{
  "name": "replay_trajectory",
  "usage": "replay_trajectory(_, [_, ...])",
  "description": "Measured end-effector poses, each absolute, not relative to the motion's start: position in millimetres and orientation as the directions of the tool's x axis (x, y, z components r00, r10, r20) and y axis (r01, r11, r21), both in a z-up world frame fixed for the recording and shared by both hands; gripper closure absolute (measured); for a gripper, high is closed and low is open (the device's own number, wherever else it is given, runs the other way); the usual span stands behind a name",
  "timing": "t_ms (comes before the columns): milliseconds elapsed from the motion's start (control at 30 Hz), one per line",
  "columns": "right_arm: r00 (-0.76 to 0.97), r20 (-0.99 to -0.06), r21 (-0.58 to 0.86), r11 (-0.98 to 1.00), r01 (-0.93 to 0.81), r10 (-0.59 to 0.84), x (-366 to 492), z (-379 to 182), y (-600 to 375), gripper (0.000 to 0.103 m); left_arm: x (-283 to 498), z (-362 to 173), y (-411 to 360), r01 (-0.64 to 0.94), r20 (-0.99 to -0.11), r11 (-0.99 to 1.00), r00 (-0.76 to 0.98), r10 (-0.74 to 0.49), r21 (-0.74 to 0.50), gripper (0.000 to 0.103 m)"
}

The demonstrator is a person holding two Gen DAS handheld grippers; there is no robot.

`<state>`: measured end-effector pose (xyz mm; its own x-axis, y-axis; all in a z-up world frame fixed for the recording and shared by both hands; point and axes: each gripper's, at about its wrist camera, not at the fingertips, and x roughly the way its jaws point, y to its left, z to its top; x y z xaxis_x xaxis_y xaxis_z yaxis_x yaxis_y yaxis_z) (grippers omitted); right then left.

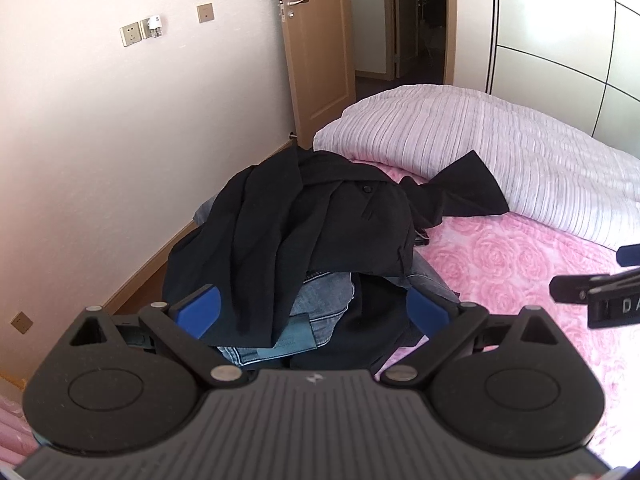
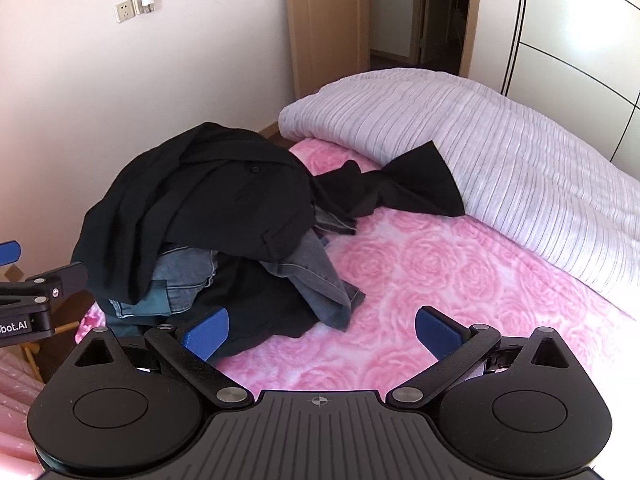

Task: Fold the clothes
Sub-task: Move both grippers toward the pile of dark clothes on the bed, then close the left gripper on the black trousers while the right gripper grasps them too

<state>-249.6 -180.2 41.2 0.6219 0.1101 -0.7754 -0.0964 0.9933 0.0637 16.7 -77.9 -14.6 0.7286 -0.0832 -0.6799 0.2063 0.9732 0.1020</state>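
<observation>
A heap of clothes lies at the bed's left edge. A black garment (image 1: 304, 216) (image 2: 200, 200) drapes over the top, with one dark sleeve or leg (image 2: 400, 184) stretched toward the duvet. Blue jeans (image 1: 320, 308) (image 2: 188, 276) and a grey-blue denim piece (image 2: 324, 284) lie under it. My left gripper (image 1: 312, 312) is open and empty, its blue pads (image 1: 200, 312) just over the near side of the heap. My right gripper (image 2: 322, 334) is open and empty above the pink sheet, right of the heap; it also shows at the right edge of the left wrist view (image 1: 600, 296).
The bed has a pink rose-patterned sheet (image 2: 440, 280). A folded lilac striped duvet (image 2: 500, 160) lies across the far side. A white wall (image 1: 140, 160) runs along the left, with an open wooden door (image 1: 320, 60) and a wardrobe (image 1: 560, 40) beyond.
</observation>
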Motion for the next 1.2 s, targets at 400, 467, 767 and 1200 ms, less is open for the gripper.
replay_trajectory(400, [0.605,-0.783,0.096,0.988,-0.117,0.148,-241.4,33.5,-181.8,0.001,3.8,-28.0,-60.0,0.124,-0.711,0.986,0.704,-0.007,0.113,0.005])
replay_trajectory(467, [0.6,-0.787,0.092,0.989,-0.114,0.143,-238.6,31.8,-178.4,0.001,8.7,-31.9,-53.7,0.126,-0.714,0.986,0.7,-0.012,0.107,0.005])
replay_trajectory(767, [0.574,-0.817,0.032,0.997,-0.066,0.064,-218.2,24.1,-149.0,0.001,41.0,-47.1,-23.8,0.161,-0.731,0.984,0.681,-0.054,0.077,0.005])
replay_trajectory(1200, [0.602,-0.798,-0.084,0.983,-0.165,0.033,-152.2,15.0,-67.4,0.001,116.4,-74.9,32.7,0.224,-0.733,0.97,0.675,-0.084,0.095,0.005])
